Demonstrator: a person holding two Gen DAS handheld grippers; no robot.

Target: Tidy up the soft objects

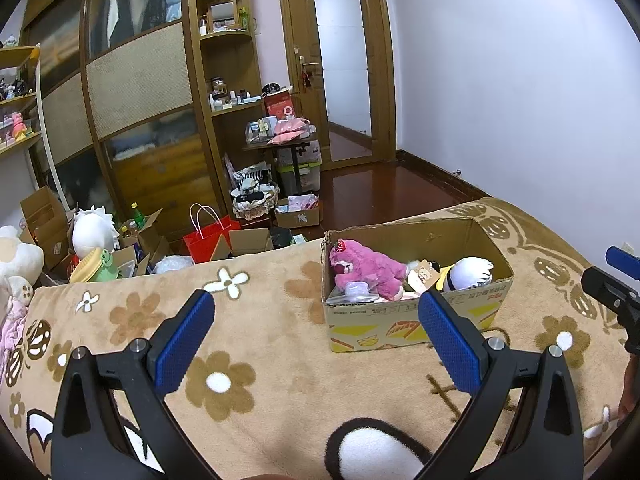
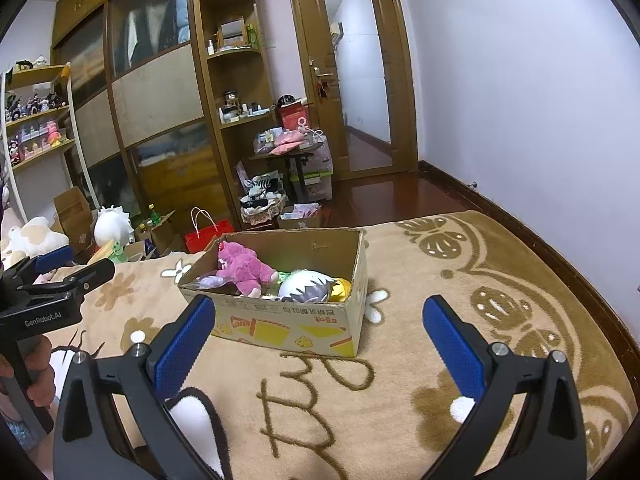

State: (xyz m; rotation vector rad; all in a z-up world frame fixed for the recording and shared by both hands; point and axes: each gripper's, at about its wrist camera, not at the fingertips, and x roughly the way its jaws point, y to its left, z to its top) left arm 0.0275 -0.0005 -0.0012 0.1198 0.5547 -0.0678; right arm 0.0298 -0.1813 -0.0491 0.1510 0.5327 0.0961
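Claws: left (image 1: 316,312) and right (image 2: 318,318) both wide, empty; approach box (image 2: 288,320) at 12 o'clock, grip plush (image 2: 244,268) mid-body.

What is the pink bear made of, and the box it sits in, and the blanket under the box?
The pink bear looks like fuzzy plush fabric: shaggy, matte fur. The box seems to be brown cardboard with a dull printed front and raw cut edges. The blanket looks like soft fleece, with a fluffy nap and brown flower patterns. Both grippers are open and hold nothing.
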